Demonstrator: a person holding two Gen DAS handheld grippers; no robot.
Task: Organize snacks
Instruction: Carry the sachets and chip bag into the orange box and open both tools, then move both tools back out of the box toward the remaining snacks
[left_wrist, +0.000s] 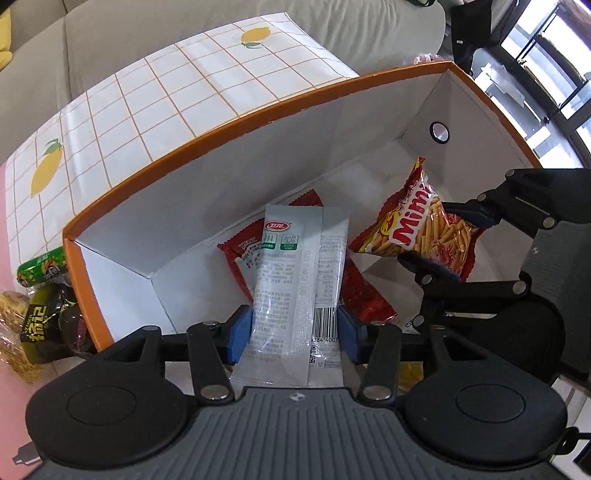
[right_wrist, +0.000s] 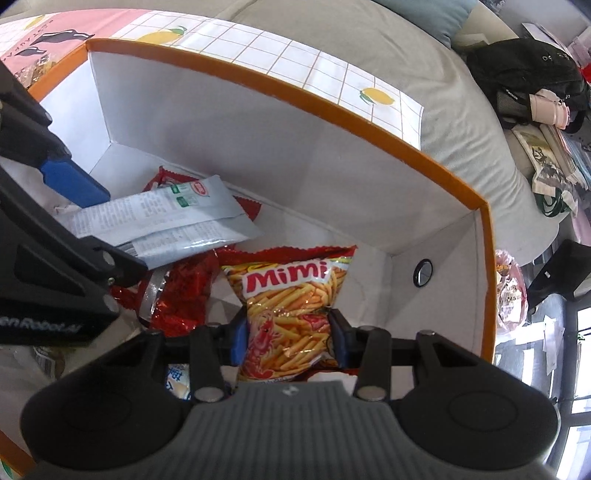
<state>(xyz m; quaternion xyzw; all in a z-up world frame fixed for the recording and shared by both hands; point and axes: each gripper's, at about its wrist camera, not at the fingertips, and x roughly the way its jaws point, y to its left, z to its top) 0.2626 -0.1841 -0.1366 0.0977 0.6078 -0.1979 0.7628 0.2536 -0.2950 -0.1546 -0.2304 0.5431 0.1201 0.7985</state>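
Note:
An orange-rimmed white box (left_wrist: 258, 118) (right_wrist: 332, 107) lies open below both grippers. My left gripper (left_wrist: 295, 328) (right_wrist: 99, 221) points down into it, its blue pads against the two long edges of a grey packet (left_wrist: 295, 266) (right_wrist: 166, 218). The packet's far end lies over red packets (left_wrist: 236, 254) (right_wrist: 177, 295) on the box floor. My right gripper (right_wrist: 288, 332) (left_wrist: 447, 240) is shut on a red and yellow Mimi snack bag (right_wrist: 291, 295) (left_wrist: 417, 229), held inside the box's right half, beside the grey packet.
Left of the box lie loose snacks: a green packet (left_wrist: 42, 271) and a dark packet (left_wrist: 44, 321). The box rests on a lemon-print checked cloth (left_wrist: 147, 110). A grey sofa (left_wrist: 110, 37) stands behind. A round metal stud (left_wrist: 439, 132) sits in the box's end wall.

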